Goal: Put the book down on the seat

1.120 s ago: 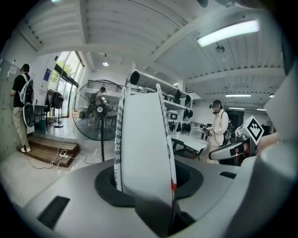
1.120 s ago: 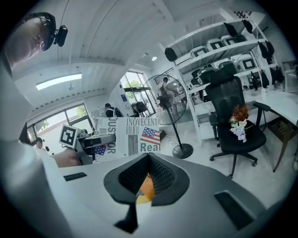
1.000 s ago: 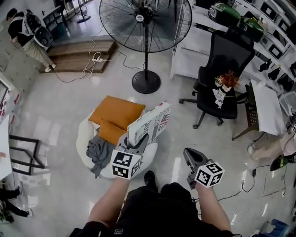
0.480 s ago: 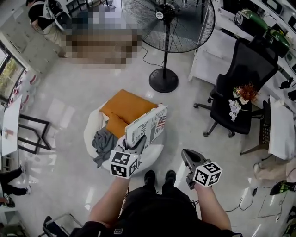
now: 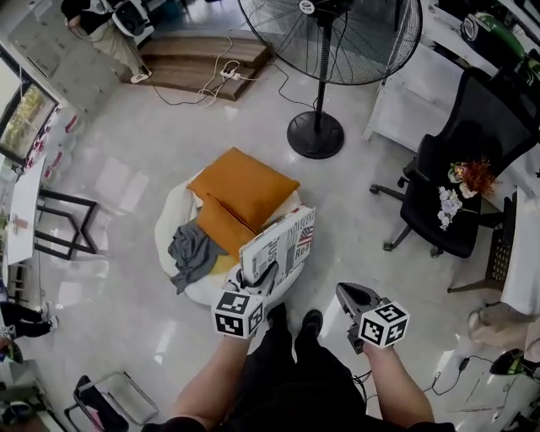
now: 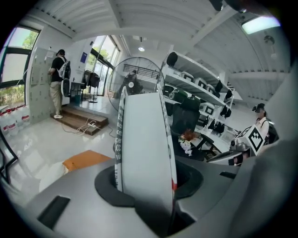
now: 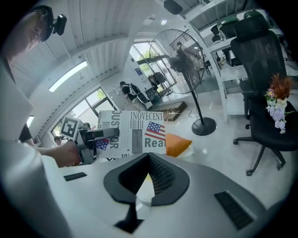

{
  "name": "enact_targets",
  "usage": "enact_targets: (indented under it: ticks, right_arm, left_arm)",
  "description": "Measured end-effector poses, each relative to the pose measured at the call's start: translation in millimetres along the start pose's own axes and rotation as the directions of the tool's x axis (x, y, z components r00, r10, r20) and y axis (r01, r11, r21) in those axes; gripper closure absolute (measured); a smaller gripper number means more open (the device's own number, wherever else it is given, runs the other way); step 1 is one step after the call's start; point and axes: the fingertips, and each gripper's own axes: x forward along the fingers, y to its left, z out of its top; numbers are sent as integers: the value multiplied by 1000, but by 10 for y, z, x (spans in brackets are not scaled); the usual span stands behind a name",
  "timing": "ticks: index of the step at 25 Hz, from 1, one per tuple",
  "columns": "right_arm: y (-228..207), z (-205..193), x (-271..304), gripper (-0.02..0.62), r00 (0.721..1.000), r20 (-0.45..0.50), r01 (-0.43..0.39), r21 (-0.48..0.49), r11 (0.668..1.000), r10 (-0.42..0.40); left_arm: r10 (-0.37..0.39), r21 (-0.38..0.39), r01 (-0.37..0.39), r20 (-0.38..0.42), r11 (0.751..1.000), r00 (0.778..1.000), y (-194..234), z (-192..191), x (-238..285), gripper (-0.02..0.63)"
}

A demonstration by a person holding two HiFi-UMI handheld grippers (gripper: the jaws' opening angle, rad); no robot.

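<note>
Glossy pale floor (image 5: 110,194) spreads around a low, round white seat (image 5: 173,228) that carries two orange cushions (image 5: 245,186) and a crumpled grey cloth (image 5: 192,251) on its left part. Beyond the seat stands a tall pedestal fan (image 5: 316,135), and to the right a black office chair (image 5: 464,152) with a bunch of flowers (image 5: 460,190) lying on it. At the far left a wooden step (image 5: 202,72) runs along the wall, with a person (image 5: 110,21) standing beside it. The left gripper (image 5: 257,283) is clamped on the near lower edge of the book (image 5: 278,249), whose cover is printed like a newspaper with a small flag. The left gripper view shows both jaws pressed against its covers, with the pale page edge between them. The book stands tilted on edge over the near right part of the seat, just beside the smaller cushion, and I cannot tell whether it touches the seat. The right gripper (image 5: 348,295) hangs over bare floor to the right of the seat, its jaws together with nothing between them.
</note>
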Motion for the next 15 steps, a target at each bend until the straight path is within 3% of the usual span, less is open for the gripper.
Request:
enact_targets:
  ticks: [9, 15]
  right_arm:
    - [-701, -465, 1092, 580, 993, -117, 21, 64, 998, -13]
    - [-993, -743, 1857, 580, 991, -133, -6, 87, 996, 18]
  left_arm:
    - [16, -129, -26, -74, 991, 997, 603, -913, 957, 442]
    - [65, -201, -89, -123, 976, 990, 1106, -1541, 1520, 442]
